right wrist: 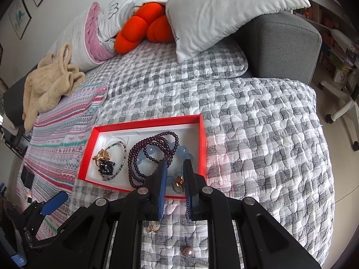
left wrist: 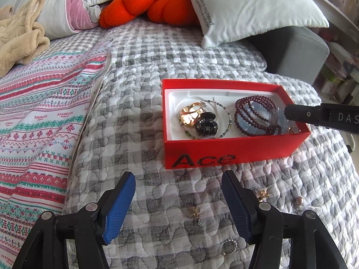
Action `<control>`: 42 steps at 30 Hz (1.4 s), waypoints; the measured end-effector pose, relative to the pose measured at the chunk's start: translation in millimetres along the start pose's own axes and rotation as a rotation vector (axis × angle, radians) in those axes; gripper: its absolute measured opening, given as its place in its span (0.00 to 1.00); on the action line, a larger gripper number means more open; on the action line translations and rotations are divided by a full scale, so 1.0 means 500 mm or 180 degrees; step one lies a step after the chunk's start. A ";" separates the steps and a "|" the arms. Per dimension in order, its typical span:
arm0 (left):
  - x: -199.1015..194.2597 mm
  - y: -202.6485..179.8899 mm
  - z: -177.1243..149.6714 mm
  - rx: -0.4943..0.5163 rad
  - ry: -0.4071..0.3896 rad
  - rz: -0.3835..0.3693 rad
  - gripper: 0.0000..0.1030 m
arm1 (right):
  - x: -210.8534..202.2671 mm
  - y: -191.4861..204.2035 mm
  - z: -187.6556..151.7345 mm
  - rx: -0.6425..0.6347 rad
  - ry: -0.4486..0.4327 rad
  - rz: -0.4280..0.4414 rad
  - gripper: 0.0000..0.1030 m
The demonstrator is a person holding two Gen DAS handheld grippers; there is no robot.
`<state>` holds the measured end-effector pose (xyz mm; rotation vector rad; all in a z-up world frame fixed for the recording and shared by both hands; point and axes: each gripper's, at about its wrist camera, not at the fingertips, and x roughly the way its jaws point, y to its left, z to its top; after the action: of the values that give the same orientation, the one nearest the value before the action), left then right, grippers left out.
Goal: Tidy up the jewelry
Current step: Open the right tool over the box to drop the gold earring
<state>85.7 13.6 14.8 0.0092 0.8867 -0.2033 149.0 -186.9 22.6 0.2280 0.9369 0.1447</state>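
Several pieces already lie in the red box (left wrist: 224, 154) on the bed: beads (left wrist: 255, 116), a hair clip (left wrist: 205, 124). My right claw (right wrist: 176, 172) hangs over its near right corner, narrowly parted above a gold piece (right wrist: 178, 180), pinching nothing. My left claw (left wrist: 178, 204) is spread, empty. Next, I judge: the earring (left wrist: 195, 213) on the quilt (left wrist: 139, 94).

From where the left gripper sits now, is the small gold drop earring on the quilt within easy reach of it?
Probably yes. The left gripper has its jaws open and empty, and the gold drop earring lies on bare quilt between and just ahead of them. Nothing covers it; the red box sits farther off.
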 end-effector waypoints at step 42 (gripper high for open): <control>0.006 -0.078 -0.154 0.1004 0.0358 -0.0547 0.53 | -0.058 -0.060 -0.193 -0.0374 0.0596 -0.0318 0.57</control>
<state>21.4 -18.2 -33.5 0.2406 0.9604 -0.5057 54.6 -209.7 -17.8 0.0591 1.1200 0.1299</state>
